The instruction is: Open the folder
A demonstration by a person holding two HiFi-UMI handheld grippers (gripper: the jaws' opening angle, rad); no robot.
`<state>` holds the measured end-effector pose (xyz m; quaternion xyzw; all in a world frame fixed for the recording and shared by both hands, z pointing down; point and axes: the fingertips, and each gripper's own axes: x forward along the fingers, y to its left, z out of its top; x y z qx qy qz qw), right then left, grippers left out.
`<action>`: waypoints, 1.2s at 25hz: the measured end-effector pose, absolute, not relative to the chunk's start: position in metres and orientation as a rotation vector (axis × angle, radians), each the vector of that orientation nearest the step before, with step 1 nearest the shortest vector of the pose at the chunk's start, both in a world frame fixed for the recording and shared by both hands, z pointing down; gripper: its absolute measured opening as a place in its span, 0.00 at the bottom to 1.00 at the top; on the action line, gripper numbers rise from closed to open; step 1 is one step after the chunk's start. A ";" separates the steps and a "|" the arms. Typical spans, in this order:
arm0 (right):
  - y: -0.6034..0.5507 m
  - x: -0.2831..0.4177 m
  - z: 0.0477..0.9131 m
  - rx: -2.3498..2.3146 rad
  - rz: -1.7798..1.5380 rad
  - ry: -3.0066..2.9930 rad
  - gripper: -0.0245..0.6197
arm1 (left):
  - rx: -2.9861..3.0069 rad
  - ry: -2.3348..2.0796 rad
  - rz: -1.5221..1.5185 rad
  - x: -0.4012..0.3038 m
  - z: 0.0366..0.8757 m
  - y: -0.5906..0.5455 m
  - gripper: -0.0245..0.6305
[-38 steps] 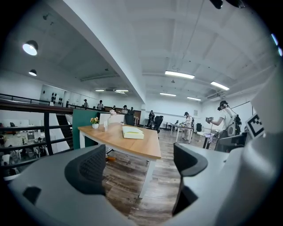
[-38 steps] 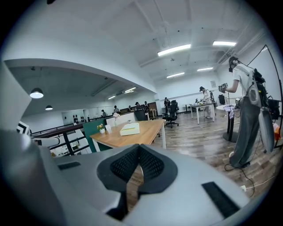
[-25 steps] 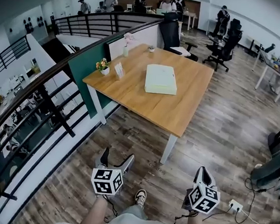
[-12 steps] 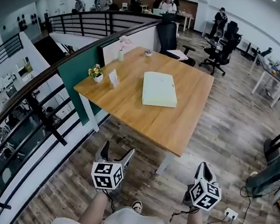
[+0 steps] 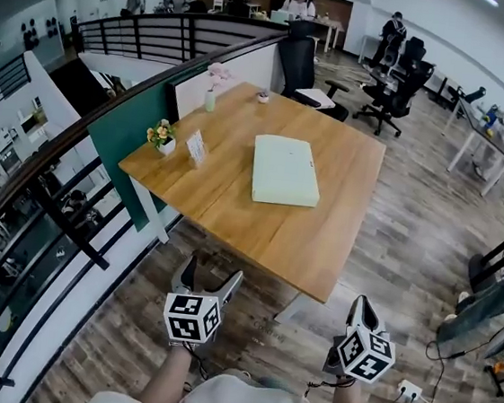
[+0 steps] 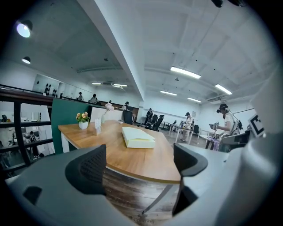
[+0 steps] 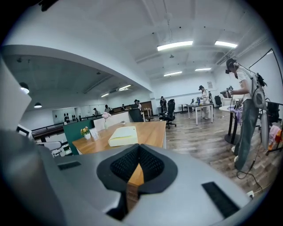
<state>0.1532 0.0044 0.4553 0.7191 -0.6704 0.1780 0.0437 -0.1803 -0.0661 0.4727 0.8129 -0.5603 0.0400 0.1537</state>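
Head view looks down on a wooden desk [image 5: 233,212] standing against a green partition beside a black railing [image 5: 70,211]. The folder [image 5: 286,170], pale yellow-green and closed, lies flat near the middle of the desk, apart from everything else on it. Along the desk's left edge sit a small pot of flowers [image 5: 161,136] and, just beside it, an upright card stand [image 5: 196,149]. Farther back stands a vase with a pink flower [image 5: 212,92]. A black office chair [image 5: 305,67] stands at the far end of the desk.

The person stands on the wood-plank floor [image 5: 409,250], short of the desk's near edge. Both grippers are held low over the floor, well apart from the folder. The left gripper [image 5: 212,277] has its jaws spread wide with nothing between them. In the left gripper view, the desk's edge and the folder show through the gap. The right gripper [image 5: 363,304] has its jaws pressed together at the tips, pinching nothing. In the right gripper view, a sliver of the desk shows in the narrow slit below where the pads meet. A white power strip [image 5: 408,391] lies on the floor to the right of the right gripper.
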 end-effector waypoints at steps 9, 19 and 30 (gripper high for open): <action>-0.031 0.163 0.465 2.185 0.544 -2.003 0.04 | 2.294 -1.581 0.129 -0.176 0.496 -0.102 0.76; -0.114 0.193 0.461 2.165 0.537 -2.070 0.04 | 2.317 -1.616 0.143 -0.142 0.483 -0.172 0.76; -0.217 0.228 0.458 2.103 0.567 -2.152 0.04 | 2.299 -1.678 0.188 -0.107 0.472 -0.251 0.76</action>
